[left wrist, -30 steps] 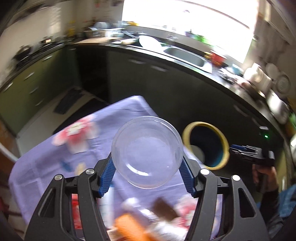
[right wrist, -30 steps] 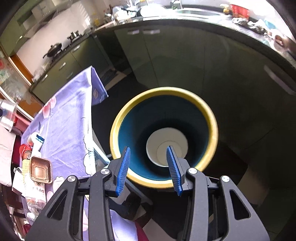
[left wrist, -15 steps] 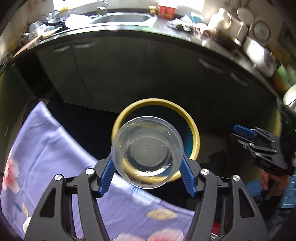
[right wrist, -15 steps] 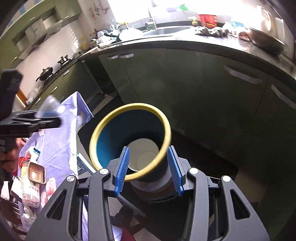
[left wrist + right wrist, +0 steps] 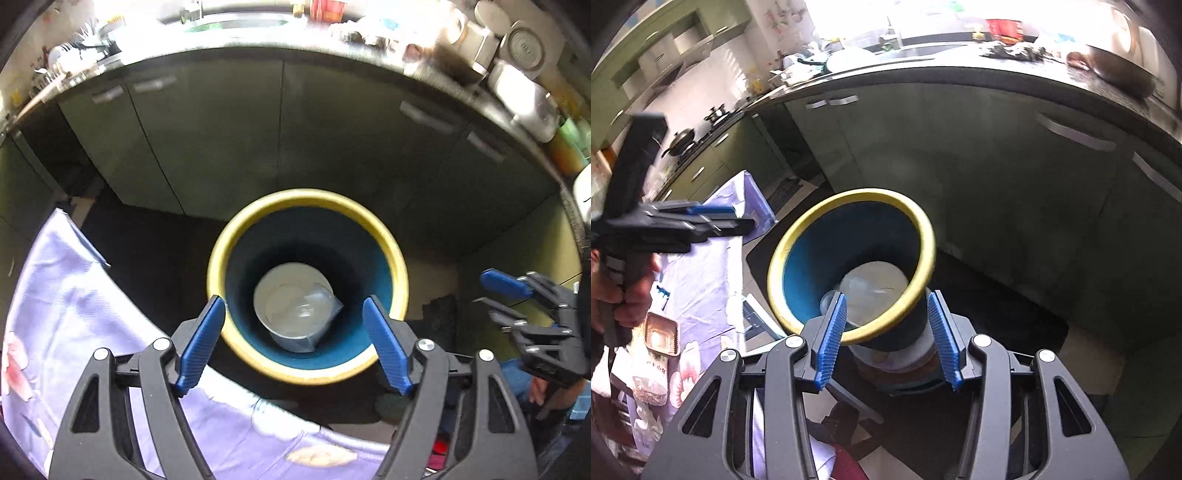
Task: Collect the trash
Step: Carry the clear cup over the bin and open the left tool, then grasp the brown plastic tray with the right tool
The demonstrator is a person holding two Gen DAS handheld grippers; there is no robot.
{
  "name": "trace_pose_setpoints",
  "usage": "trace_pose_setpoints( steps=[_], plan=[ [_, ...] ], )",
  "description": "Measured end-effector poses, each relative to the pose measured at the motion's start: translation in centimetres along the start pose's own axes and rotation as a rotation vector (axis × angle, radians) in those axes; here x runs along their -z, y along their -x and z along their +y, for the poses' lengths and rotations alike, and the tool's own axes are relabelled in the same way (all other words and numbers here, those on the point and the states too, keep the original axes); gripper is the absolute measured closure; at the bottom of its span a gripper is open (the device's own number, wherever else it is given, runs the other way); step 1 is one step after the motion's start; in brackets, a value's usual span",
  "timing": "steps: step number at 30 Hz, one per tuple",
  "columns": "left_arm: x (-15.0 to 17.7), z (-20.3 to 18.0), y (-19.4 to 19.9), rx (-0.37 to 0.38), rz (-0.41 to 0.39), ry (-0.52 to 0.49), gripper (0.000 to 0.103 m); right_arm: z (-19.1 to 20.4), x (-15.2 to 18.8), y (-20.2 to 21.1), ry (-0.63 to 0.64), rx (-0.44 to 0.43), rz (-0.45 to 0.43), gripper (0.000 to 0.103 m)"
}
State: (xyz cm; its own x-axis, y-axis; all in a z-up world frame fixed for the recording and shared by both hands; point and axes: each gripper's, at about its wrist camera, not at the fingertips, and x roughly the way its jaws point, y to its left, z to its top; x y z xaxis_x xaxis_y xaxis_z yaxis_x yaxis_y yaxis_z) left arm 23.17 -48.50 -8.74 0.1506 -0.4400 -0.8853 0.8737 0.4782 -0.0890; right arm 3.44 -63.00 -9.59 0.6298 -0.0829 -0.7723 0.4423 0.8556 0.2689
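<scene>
Dark green kitchen cabinets (image 5: 280,140) behind. Left gripper (image 5: 295,343) over yellow-rimmed bin (image 5: 400,273), fingers spread, empty. Clear plastic cup (image 5: 314,314) lying inside bin bottom. Right gripper (image 5: 886,336) near bin rim, fingers spread.

My left tongs (image 5: 293,341) and right tongs (image 5: 886,339) are black skeletal frames with silver screws and ribbed blue pads (image 5: 201,345), gripped by my bare-skinned hand (image 5: 626,291).
</scene>
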Motion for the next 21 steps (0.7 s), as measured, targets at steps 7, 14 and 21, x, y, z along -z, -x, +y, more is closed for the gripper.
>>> trace_pose_setpoints(
  steps=[7, 14, 21],
  plan=[
    [4.7, 4.6, 13.2, -0.044, -0.239, 0.087, 0.024, 6.5, 0.8, -0.7, 0.138, -0.054, 0.031, 0.057],
    [14.7, 12.5, 23.1, -0.202, -0.415, 0.303, 0.018, 16.8, 3.6, -1.7, 0.365, -0.193, 0.105, 0.057],
    [23.2, 16.3, 26.2, -0.336, -0.433, 0.439, 0.018, 26.7, 6.1, -2.4, 0.553, -0.368, 0.154, 0.061]
  ],
)
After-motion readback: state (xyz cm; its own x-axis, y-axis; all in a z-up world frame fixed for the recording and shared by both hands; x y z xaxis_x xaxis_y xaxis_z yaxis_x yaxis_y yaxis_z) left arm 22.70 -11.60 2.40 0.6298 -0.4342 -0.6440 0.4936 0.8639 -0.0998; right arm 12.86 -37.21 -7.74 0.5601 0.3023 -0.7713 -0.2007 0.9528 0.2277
